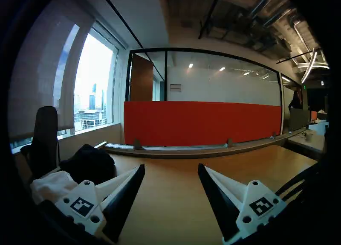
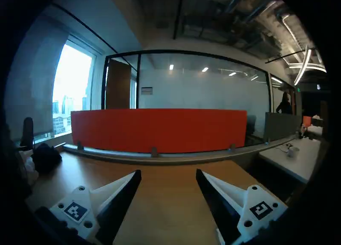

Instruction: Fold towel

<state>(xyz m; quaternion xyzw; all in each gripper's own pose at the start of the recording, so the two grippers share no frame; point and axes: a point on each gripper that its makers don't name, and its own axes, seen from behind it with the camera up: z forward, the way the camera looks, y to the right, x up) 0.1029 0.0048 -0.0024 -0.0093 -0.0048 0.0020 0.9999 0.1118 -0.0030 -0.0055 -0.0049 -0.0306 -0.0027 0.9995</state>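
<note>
- Find the white crumpled cloth towel at eight o'clock in the left gripper view, bunched against a black soft bundle and just beside the seven o'clock finger of the left gripper.
- Note both tongs apart: left gripper spread wide, clamping nothing; right gripper likewise spread over bare wood.
- Treat the step in hand, judging by that, as the first reach for the towel, with no fold made yet.
- Swing the left gripper toward eight o'clock, aim for an edge or corner rather than the middle of the heap, and pinch few layers.
- Draw the cloth out onto the open middle of the light brown wooden desk, away from the bundle, and spread flat before folding.
- Bring the right gripper to the matching corner to keep edges aligned.
- Mind the black chair back at nine o'clock, close to the heap.
- Expect smooth, level wood, probably letting cloth slide easily.
- Beyond, at twelve o'clock: red flat partition panel along the desk's far edge, glass wall behind, bright window at ten o'clock, white neighbouring desk at three o'clock in the right gripper view.
</note>
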